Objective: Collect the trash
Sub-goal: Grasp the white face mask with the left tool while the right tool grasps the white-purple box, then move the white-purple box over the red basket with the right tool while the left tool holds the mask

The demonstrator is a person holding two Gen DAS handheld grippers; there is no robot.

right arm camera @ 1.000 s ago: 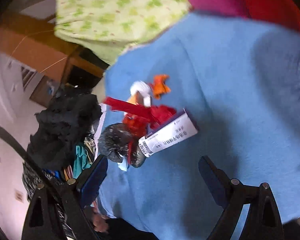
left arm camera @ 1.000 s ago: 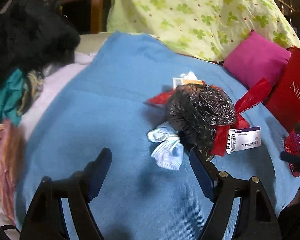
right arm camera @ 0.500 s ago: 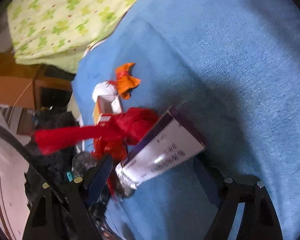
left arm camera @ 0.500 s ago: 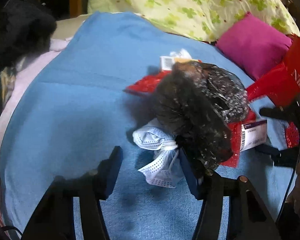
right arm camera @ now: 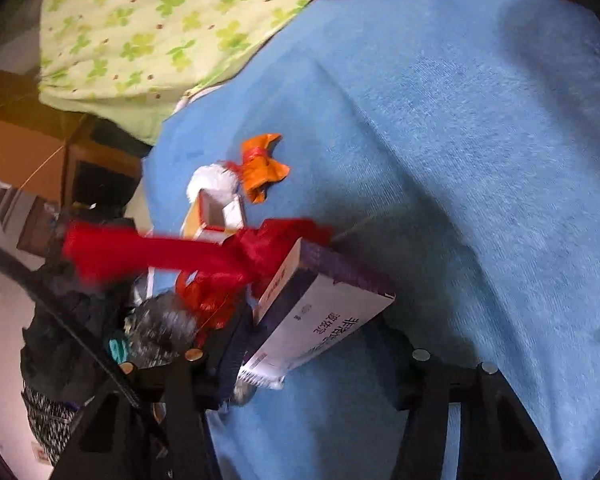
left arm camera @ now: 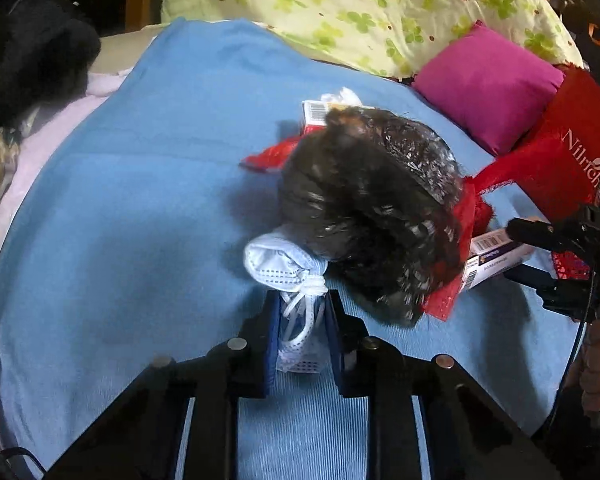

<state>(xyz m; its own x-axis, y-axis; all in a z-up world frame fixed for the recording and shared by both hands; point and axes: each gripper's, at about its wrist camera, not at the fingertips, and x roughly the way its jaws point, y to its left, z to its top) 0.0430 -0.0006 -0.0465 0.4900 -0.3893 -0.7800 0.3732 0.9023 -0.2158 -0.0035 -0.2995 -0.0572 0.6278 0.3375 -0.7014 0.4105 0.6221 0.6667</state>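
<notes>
A heap of trash lies on the blue blanket point(left arm camera: 140, 200): a crumpled black plastic bag point(left arm camera: 364, 208), a red ribbon point(left arm camera: 476, 196) and a small open carton point(left arm camera: 314, 114). At the bag's near edge is a crumpled pale blue face mask point(left arm camera: 280, 260). My left gripper point(left arm camera: 302, 304) is closing, and its pads pinch the mask's lower part and ear loops. A white and purple box point(right arm camera: 324, 312) lies tilted between the closing jaws of my right gripper point(right arm camera: 312, 328), a finger against each side. That right gripper point(left arm camera: 510, 250) also shows in the left wrist view, clamped on the box point(left arm camera: 496, 248).
An orange wrapper point(right arm camera: 262, 168) and a white tissue point(right arm camera: 212, 180) lie beyond the heap. A pink cushion point(left arm camera: 484, 84), a red bag point(left arm camera: 576, 152) and a green clover quilt point(left arm camera: 360, 8) border the far side. Dark clothes point(left arm camera: 32, 64) are piled at the left. A hand point(left arm camera: 598, 364) holds the right gripper.
Both grippers came down to the heap and narrowed their jaws. The left one closed around the face mask, and the right one closed around the white and purple box.
</notes>
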